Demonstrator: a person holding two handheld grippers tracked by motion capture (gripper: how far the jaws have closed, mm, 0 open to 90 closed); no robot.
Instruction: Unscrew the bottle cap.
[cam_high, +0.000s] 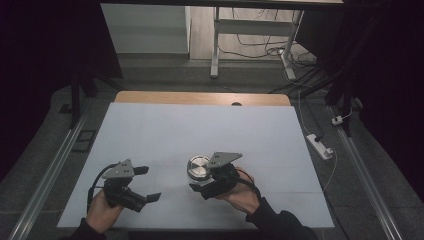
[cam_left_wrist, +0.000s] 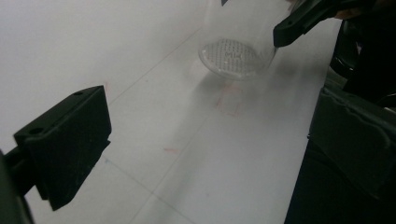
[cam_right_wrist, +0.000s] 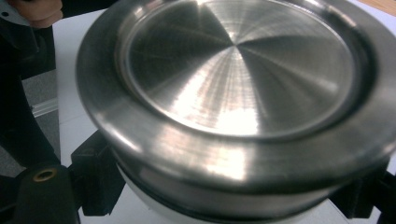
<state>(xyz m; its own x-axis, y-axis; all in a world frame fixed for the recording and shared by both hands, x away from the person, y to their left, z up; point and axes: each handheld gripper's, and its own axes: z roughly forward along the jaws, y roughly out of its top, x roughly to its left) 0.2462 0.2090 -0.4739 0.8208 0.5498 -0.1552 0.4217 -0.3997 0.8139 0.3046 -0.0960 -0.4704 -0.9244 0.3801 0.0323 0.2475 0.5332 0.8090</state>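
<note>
A clear glass jar with a brushed steel lid stands on the white table mat, near the front middle. My right gripper is shut on the jar just under the lid, with one black jaw on either side of it in the right gripper view. The jar's dimpled glass base rests on the mat. My left gripper is to the left of the jar and apart from it. Its jaws stand wide open with nothing between them.
The mat covers a wooden table whose back edge shows bare. A white power strip lies on the floor to the right, and a desk frame with cables stands behind. Metal rails run along both sides of the table.
</note>
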